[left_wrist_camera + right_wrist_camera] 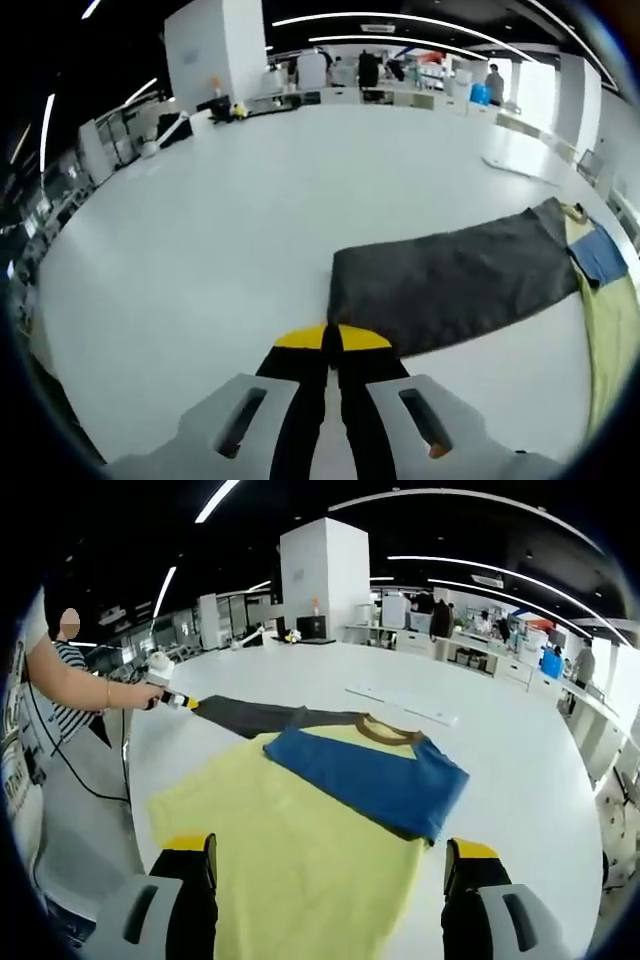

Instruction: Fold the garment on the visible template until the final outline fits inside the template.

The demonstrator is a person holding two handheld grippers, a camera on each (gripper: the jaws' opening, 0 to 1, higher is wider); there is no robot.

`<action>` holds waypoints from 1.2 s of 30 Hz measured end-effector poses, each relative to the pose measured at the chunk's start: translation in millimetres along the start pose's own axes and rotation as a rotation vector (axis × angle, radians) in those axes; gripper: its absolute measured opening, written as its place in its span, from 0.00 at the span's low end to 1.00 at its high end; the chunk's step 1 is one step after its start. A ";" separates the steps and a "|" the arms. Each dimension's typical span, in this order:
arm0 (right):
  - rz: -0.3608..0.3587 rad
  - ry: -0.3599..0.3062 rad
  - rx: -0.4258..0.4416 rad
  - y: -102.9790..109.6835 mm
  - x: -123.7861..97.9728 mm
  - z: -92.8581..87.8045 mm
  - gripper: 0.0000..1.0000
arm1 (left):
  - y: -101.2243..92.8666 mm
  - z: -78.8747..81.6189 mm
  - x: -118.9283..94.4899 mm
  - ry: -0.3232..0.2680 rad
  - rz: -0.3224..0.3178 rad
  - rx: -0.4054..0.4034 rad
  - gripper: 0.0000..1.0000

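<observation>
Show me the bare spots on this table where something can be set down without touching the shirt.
Bare tabletop lies right of the blue sleeve, out to the table edge, and beyond the brown collar. In the left gripper view, a wide bare stretch lies left of the dark gray sleeve. It is crowded at the yellow shirt body and where the left gripper meets the gray sleeve.

Stuff you can't really make out here

The garment runs off the right edge of the left gripper view, so its yellow part is mostly cut; in the right gripper view its near hem drops under the bottom edge between the jaws. No template outline I can spot, might be under the cloth. The person's hand covers most of the left gripper, can't tell if it's pinching the dark sleeve. Background people are too small and blurry.
</observation>
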State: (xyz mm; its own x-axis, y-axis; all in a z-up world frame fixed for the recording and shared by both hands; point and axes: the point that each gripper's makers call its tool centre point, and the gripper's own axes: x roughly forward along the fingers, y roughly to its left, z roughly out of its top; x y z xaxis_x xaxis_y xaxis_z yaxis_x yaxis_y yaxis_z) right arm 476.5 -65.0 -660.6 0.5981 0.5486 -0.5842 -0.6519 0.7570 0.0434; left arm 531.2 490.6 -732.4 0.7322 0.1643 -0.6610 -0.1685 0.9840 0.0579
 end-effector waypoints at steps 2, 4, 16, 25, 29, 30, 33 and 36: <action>0.000 0.000 0.000 0.6 -0.3 -0.1 0.93 | 0.0 -2.4 -0.8 0.007 0.000 -0.001 0.00; -0.001 0.001 -0.003 0.8 -0.5 -0.1 0.93 | 4.1 -4.4 -2.5 0.007 0.012 -0.019 0.05; -0.002 0.004 -0.004 2.4 0.3 -0.3 0.93 | 4.2 -6.5 -5.4 -0.028 -0.006 -0.094 0.21; 0.003 -0.006 -0.007 3.0 -2.2 0.8 0.95 | -2.3 -12.1 -1.2 -0.007 -0.010 -0.100 0.16; 0.006 -0.009 -0.002 4.3 -3.8 0.0 0.95 | -2.5 -17.1 -0.8 0.013 -0.006 -0.104 0.15; 0.006 -0.008 -0.002 4.6 -4.1 -0.5 0.95 | -2.7 -16.9 -0.7 0.010 -0.008 -0.104 0.14; 0.007 -0.006 0.000 5.7 -5.0 -2.2 0.96 | -4.8 -18.0 -0.6 0.012 -0.018 -0.116 0.11; 0.004 -0.004 -0.001 6.2 -5.9 -3.1 0.96 | -5.1 -17.8 -0.8 0.014 -0.017 -0.127 0.10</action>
State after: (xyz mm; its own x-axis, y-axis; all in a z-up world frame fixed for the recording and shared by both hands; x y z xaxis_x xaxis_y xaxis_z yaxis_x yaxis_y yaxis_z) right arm 467.5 -64.6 -659.4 0.5975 0.5529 -0.5808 -0.6548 0.7545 0.0447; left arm 519.8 484.3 -745.5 0.7267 0.1454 -0.6714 -0.2389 0.9698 -0.0485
